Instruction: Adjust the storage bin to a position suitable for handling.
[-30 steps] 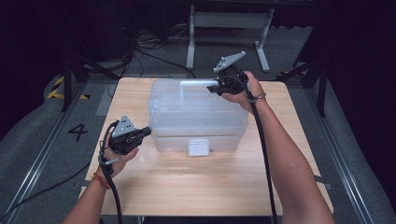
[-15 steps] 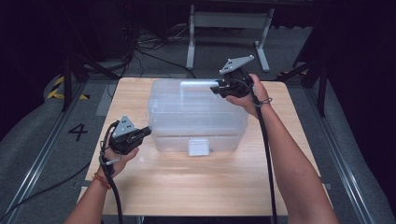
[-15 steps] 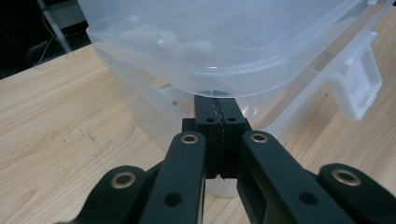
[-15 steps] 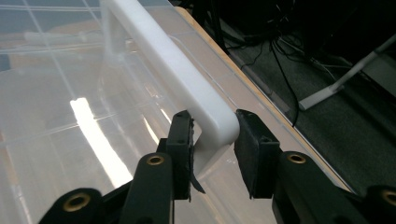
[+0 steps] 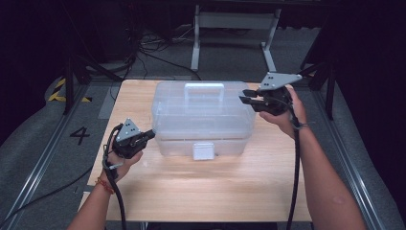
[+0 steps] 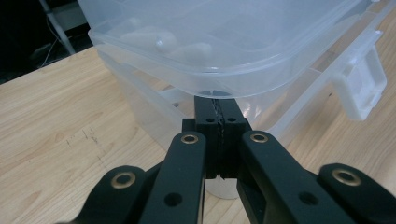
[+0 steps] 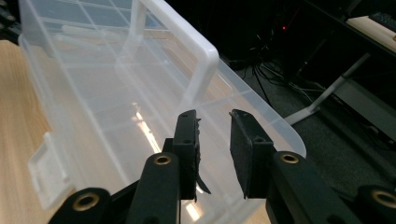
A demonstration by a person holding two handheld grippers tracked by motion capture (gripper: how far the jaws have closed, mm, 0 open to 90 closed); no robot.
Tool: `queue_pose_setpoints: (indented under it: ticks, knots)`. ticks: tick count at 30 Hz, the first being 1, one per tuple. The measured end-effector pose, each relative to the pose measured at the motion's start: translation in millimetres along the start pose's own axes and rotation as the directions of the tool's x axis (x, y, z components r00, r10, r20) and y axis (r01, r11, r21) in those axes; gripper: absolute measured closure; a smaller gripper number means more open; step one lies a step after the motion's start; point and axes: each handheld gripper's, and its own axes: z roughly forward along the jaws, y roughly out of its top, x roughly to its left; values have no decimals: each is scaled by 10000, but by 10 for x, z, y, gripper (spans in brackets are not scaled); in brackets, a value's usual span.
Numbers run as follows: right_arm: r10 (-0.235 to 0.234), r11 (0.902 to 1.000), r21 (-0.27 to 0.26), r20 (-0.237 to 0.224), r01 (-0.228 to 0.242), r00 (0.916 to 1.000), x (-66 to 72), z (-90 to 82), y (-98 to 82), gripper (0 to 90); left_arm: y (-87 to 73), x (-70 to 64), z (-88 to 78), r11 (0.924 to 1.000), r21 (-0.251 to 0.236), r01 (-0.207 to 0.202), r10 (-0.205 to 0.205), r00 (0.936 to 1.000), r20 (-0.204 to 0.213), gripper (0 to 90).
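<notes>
High view: nearest, the left claw point(image 5: 149, 135) sits with jaws pressed together, tips tucked under the lid rim at the left end of the clear plastic box point(image 5: 203, 120), which sits mid-table point(image 5: 191, 191). Farther, the right claw point(image 5: 245, 100), jaws slightly spread and gripping nothing, hovers at the box's right end, just short of its white handle point(image 5: 204, 88).

Beyond the right gripper point(image 5: 246, 101) we see a grey metal stand point(image 5: 234, 28) on the dark floor, tangled cables point(image 5: 153, 45) beside it; left of the left gripper point(image 5: 149, 135), a painted numeral 4 point(image 5: 79, 135).
</notes>
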Motion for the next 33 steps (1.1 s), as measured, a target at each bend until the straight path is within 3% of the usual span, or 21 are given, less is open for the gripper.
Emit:
queue_pose_setpoints:
  ticks: [4, 13, 22, 26, 31, 33]
  knots:
    - [351, 9988, -335, -280, -360, 9990, -26, -206, -241, 715, 2, -3, 0, 10000, 52, 18, -18, 10000, -9, 899]
    - [738, 9967, -342, -65, -740, 9973, -1, -373, -732, 708, 13, -6, 14, 10000, 73, -40, 40, 10000, -41, 899]
    - [1044, 9944, 220, -343, -1037, 9939, 158, -170, -1112, 645, 32, -9, 5, 10000, 62, 26, -25, 10000, -73, 899]
    - [778, 9966, 295, -333, -769, 9964, 233, -90, -1151, 622, 45, -3, 1, 10000, 46, -15, 15, 10000, -92, 899]
    - [931, 9956, 136, -454, -925, 9946, 247, -58, -1195, 593, 86, 12, -10, 10000, 3, 3, -3, 10000, -26, 899]
    - [971, 9952, 171, -306, -966, 9948, 241, -52, -1214, 577, 102, 3, -11, 10000, -8, -95, 95, 9999, -107, 899]
